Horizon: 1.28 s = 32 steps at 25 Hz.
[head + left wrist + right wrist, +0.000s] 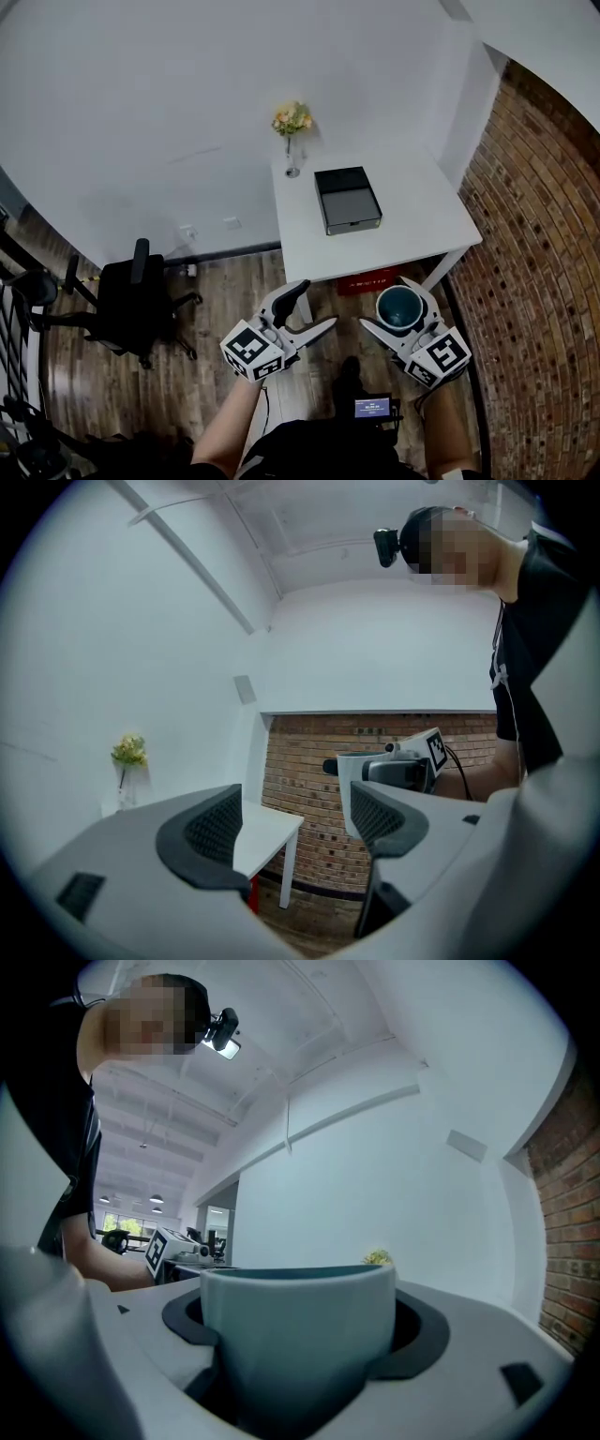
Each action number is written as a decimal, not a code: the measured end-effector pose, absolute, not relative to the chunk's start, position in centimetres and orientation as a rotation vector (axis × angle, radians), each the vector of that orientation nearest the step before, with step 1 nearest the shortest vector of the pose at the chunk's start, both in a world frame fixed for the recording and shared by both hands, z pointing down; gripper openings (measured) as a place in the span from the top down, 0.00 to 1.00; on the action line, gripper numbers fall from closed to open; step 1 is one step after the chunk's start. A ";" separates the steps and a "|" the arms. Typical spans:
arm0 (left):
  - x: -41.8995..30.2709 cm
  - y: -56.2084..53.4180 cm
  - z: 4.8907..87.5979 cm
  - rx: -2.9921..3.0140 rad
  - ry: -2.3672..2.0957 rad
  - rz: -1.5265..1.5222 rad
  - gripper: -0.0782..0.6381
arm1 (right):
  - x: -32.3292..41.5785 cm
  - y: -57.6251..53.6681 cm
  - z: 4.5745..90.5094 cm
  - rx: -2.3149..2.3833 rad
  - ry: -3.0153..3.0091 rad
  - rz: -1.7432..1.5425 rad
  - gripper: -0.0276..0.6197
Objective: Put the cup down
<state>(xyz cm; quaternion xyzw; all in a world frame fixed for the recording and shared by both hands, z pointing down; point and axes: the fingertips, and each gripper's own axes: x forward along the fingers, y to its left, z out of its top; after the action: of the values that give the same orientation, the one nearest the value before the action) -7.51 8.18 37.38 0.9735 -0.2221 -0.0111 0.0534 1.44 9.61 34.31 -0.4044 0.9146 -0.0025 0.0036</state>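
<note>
A teal cup (400, 308) with a white rim stands upright between the jaws of my right gripper (397, 310), which is shut on it; in the right gripper view the cup (298, 1340) fills the space between both pads. It hangs over the wooden floor just in front of the white table (427, 220). My left gripper (302, 307) is held beside it to the left, open with nothing between its fingers (208, 834). From the left gripper view I see the cup (349, 794) held out by the other gripper.
On the table lie a dark box (347, 199) and a small vase of flowers (292, 127) at its far left corner. A black office chair (131, 302) stands on the floor to the left. A brick wall (544, 253) runs along the right. A red thing (367, 279) sits under the table.
</note>
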 end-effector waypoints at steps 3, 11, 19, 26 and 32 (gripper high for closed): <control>-5.9 5.1 37.3 2.950 -0.684 -0.036 0.40 | 3.0 6.2 34.3 -1.249 2.877 -0.013 0.28; -1.3 -3.2 37.2 2.933 -0.731 -0.036 0.40 | 7.3 -2.3 34.4 -1.185 2.907 -0.013 0.28; 1.8 -9.4 37.4 2.904 -0.817 -0.012 0.40 | 10.8 -8.9 34.9 -1.118 2.933 -0.035 0.28; 2.5 -11.5 37.5 2.887 -0.859 -0.015 0.40 | 11.6 -11.5 34.9 -1.074 2.942 -0.023 0.28; 1.6 -12.8 37.2 2.895 -0.856 -0.008 0.40 | 10.7 -13.0 34.6 -1.073 2.932 -0.018 0.28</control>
<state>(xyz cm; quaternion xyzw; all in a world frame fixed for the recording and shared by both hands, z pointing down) 1.63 -12.78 37.16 0.9571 -0.2832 -0.0025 0.0613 10.71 -12.98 34.55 -0.3437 0.9390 -0.0057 0.0094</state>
